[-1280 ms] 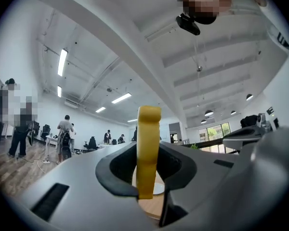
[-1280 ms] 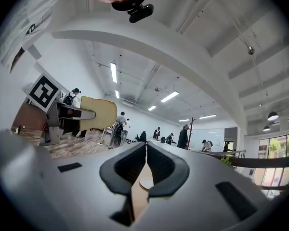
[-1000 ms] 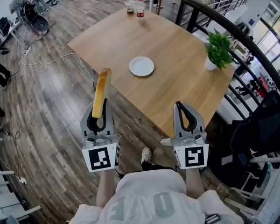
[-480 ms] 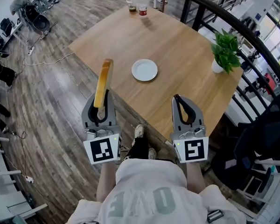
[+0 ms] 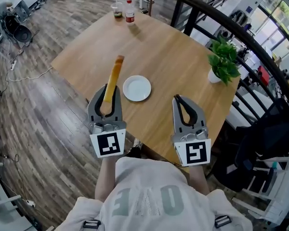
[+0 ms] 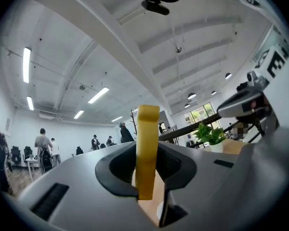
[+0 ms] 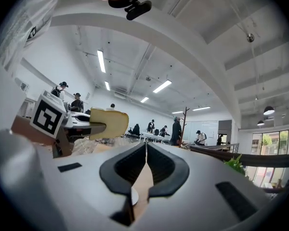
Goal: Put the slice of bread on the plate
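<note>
My left gripper (image 5: 109,87) is shut on a slice of bread (image 5: 113,78), which stands on edge and juts forward over the wooden table (image 5: 168,52). In the left gripper view the bread (image 6: 147,148) is clamped upright between the black pads. The white plate (image 5: 137,88) lies empty on the table just to the right of the bread. My right gripper (image 5: 178,98) is shut with nothing in it, above the table's near edge. In the right gripper view its jaws (image 7: 146,148) meet, and the bread (image 7: 109,123) shows at the left.
A potted green plant (image 5: 220,59) stands at the table's right side. A bottle (image 5: 130,18) and a cup (image 5: 117,13) stand at the far corner. A dark curved railing (image 5: 231,28) runs behind the table on the right. Wooden floor lies to the left.
Both grippers have moved forward toward the table. The bread went from over the floor to over the table beside the plate. Both grips stay as they were.
</note>
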A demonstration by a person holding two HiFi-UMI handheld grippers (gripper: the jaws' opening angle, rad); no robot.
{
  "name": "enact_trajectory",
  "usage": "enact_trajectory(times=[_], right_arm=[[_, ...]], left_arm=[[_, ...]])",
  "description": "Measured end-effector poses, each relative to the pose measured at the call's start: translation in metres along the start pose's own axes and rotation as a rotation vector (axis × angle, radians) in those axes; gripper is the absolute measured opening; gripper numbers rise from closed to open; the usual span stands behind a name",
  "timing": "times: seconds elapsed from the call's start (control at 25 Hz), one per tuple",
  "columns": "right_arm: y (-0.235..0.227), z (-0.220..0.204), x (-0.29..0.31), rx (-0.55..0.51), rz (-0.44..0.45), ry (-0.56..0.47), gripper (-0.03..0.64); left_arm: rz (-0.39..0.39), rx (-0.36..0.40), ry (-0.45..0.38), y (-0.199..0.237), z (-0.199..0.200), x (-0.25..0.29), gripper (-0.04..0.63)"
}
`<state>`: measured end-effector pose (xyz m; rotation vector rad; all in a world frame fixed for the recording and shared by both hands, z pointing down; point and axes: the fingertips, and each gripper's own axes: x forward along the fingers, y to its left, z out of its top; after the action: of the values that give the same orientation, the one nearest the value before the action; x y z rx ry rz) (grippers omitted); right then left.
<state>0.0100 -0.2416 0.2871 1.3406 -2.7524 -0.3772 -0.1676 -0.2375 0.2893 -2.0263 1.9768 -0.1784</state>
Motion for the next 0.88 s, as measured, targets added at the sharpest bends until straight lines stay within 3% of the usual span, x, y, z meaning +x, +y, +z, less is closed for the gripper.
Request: enact_trajectory(times=[0.24, 0.6, 0.88], right_arm=[[-0.014, -0.017, 0.022, 0.034, -0.069, 0.065, 0.025], [-0.028, -0.047, 0.045, 0.040, -0.096, 0.137, 0.025], [-0.026, -0.061, 0.056, 0.046, -0.085, 0.179, 0.025]], left_arm=[[-0.139, 0.141, 0.028, -0.022, -0.040, 0.053, 0.094], [-0.334, 0.463, 0.045, -0.064, -0.108, 0.100, 0.094], [-0.441, 0.590, 0.081, -0.076, -0.160, 0.116, 0.094]])
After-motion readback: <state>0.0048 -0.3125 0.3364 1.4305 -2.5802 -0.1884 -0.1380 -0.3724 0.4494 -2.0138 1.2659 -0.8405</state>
